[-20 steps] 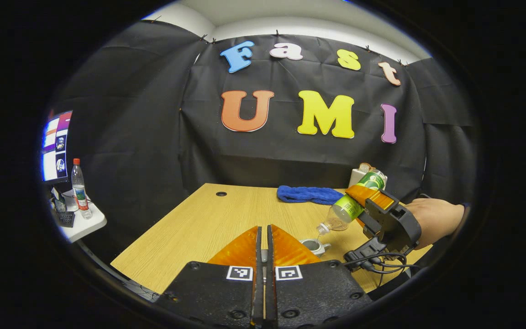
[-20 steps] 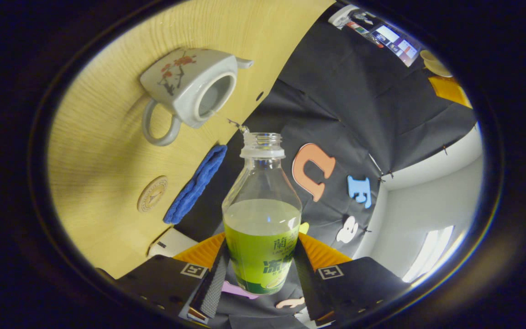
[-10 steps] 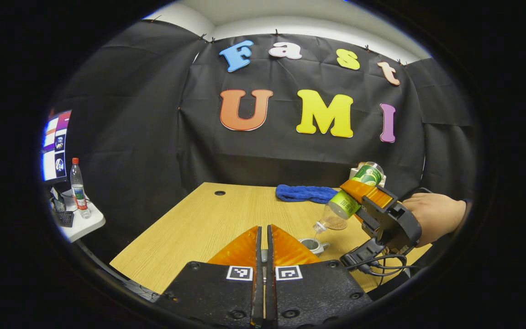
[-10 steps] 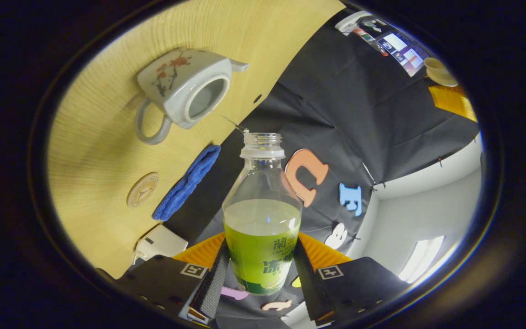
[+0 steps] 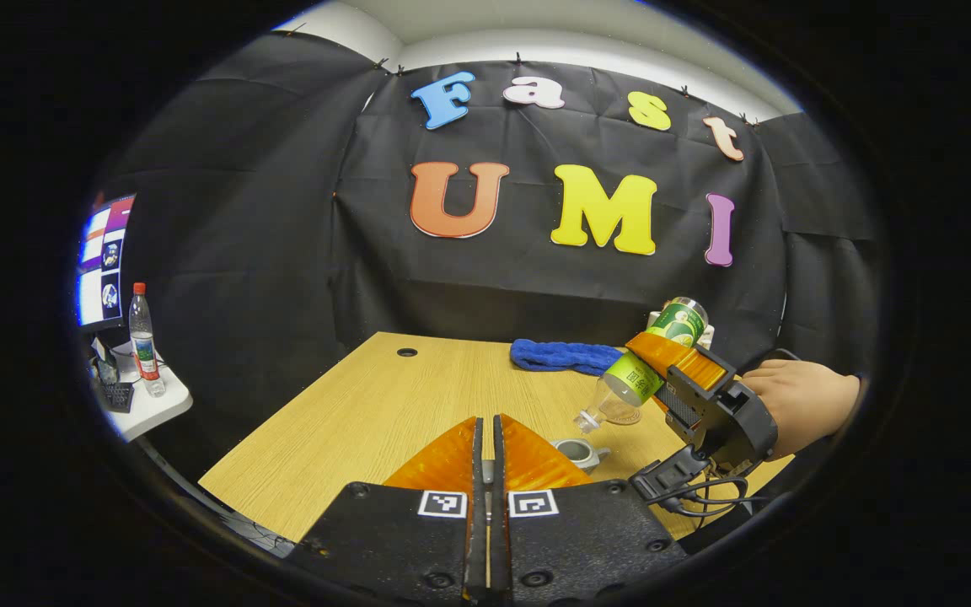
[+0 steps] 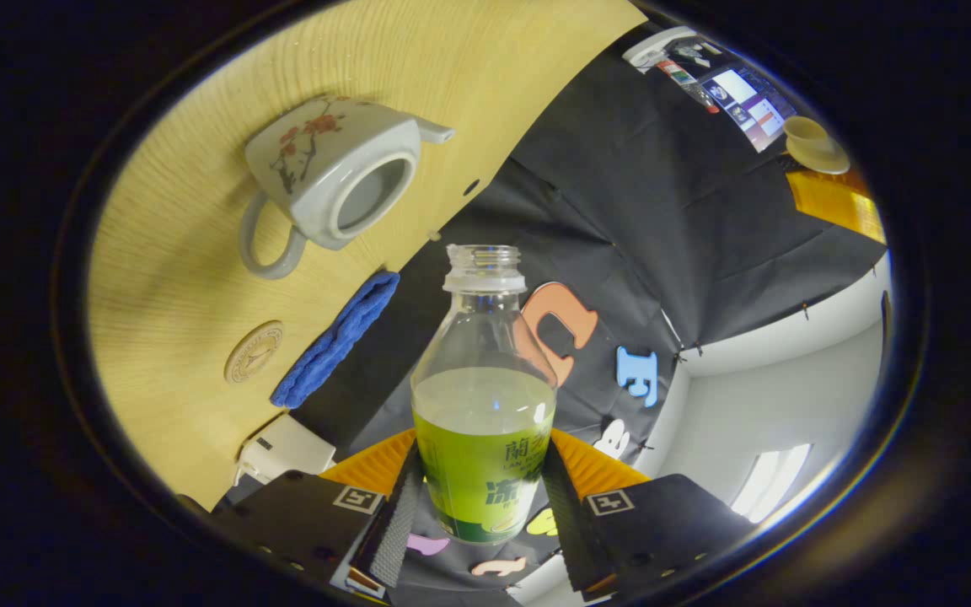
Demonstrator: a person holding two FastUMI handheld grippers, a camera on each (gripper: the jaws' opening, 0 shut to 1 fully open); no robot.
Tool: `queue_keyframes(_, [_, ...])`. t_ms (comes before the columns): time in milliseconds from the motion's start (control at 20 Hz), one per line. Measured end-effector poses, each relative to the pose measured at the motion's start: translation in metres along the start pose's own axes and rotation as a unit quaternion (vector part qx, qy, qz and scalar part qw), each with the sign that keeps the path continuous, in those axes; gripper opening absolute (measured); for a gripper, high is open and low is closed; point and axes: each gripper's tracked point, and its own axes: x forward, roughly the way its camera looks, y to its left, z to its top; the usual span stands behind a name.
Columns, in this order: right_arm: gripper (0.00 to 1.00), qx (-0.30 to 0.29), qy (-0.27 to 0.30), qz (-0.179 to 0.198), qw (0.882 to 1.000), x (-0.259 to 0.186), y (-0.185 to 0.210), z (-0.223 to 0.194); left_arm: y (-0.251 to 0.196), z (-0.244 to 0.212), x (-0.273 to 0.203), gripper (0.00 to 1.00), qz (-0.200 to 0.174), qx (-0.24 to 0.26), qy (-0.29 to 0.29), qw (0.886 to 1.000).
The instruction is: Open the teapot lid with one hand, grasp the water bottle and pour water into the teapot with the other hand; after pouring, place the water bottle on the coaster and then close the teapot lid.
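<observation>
The white teapot point(image 6: 325, 169) with a red flower pattern stands open on the wooden table point(image 5: 367, 405); in the left gripper view the teapot point(image 5: 578, 453) peeks out just past my fingers. My right gripper point(image 6: 481, 447) is shut on the green-labelled water bottle point(image 6: 484, 405), held tilted with its open mouth above and beside the teapot. From the left gripper view, the bottle point(image 5: 633, 379) slants down toward the pot in the right gripper point(image 5: 662, 354), held by a hand. My left gripper point(image 5: 488, 430) is shut; the right gripper view shows it point(image 6: 831, 181) holding the teapot lid point(image 6: 814, 142) high up.
A round coaster point(image 6: 254, 351) lies beyond the teapot, next to a blue cloth point(image 6: 335, 339) and a white box point(image 6: 287, 447) at the table's back. A side table with another bottle point(image 5: 144, 337) and a monitor point(image 5: 102, 261) stands far left.
The thin stream from the bottle's mouth into the teapot has stopped; a last drop hangs near the mouth. The bottle has tipped back and risen slightly. The left gripper barely moved.
</observation>
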Motion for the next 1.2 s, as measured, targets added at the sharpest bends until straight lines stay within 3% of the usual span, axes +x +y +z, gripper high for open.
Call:
queue_keyframes(400, [0.73, -0.004, -0.006, -0.027, 1.000, 0.000, -0.001, 0.000, 0.001, -0.003, 0.003, 0.04, 0.002, 0.003, 0.006, 1.000])
queue_keyframes(600, [0.74, 0.026, -0.003, -0.022, 0.999, 0.000, 0.006, -0.002, 0.000, -0.004, 0.004, 0.04, 0.002, 0.004, 0.006, 1.000])
queue_keyframes(850, [0.75, 0.108, 0.008, 0.003, 0.994, 0.001, 0.025, -0.014, 0.001, -0.009, 0.008, 0.04, 0.005, 0.008, 0.013, 1.000])
queue_keyframes(1050, [0.73, 0.206, 0.020, 0.031, 0.978, 0.002, 0.041, -0.020, 0.004, -0.012, 0.010, 0.04, 0.010, 0.010, 0.018, 1.000])
queue_keyframes(1200, [0.76, 0.308, 0.030, 0.062, 0.949, 0.009, 0.050, -0.022, 0.005, -0.015, 0.010, 0.04, 0.009, 0.010, 0.020, 1.000])
